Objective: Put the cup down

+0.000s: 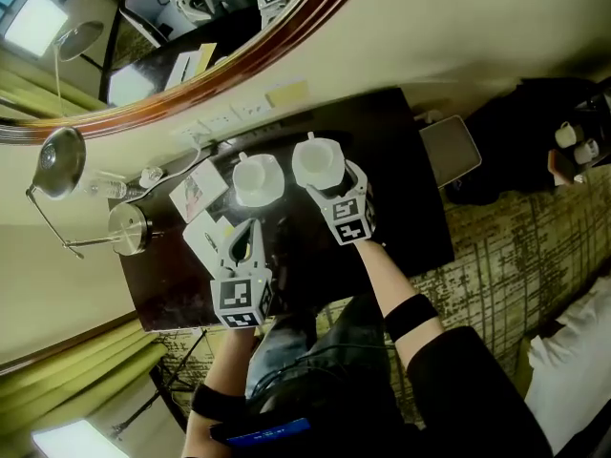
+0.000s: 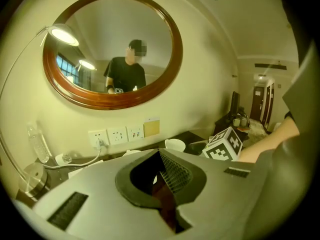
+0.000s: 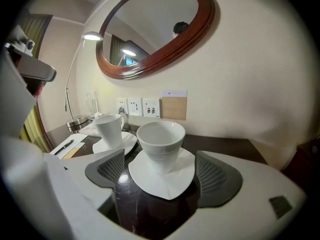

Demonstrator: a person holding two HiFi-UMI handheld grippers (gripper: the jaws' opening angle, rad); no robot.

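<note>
Porcelain is what the right gripper (image 3: 161, 170) has between its jaws: a white ribbed cup (image 3: 161, 141) standing upright on a white wavy-edged saucer (image 3: 159, 184), both down on the dark glossy table (image 3: 225, 146). The jaws are spread wide, one meshed pad close on either side of the saucer, and as far as I can see neither one presses on it. From where I stand the cup looks set down already.

It strikes me as light, stiff and brittle. The glaze would be slick against the pads. The cup only rests loose on its saucer, so any tilt could send it sliding. If it had to be taken up again, I'd grip the cup's wall across the ribbed band, or pinch the saucer's rim and keep it level.

A second plain white cup (image 3: 109, 129) sits on its own saucer just beside it, nearer the wall, close enough to knock. The left gripper (image 2: 162, 181) hangs over the table's near edge, jaws pressed together on nothing.
</note>
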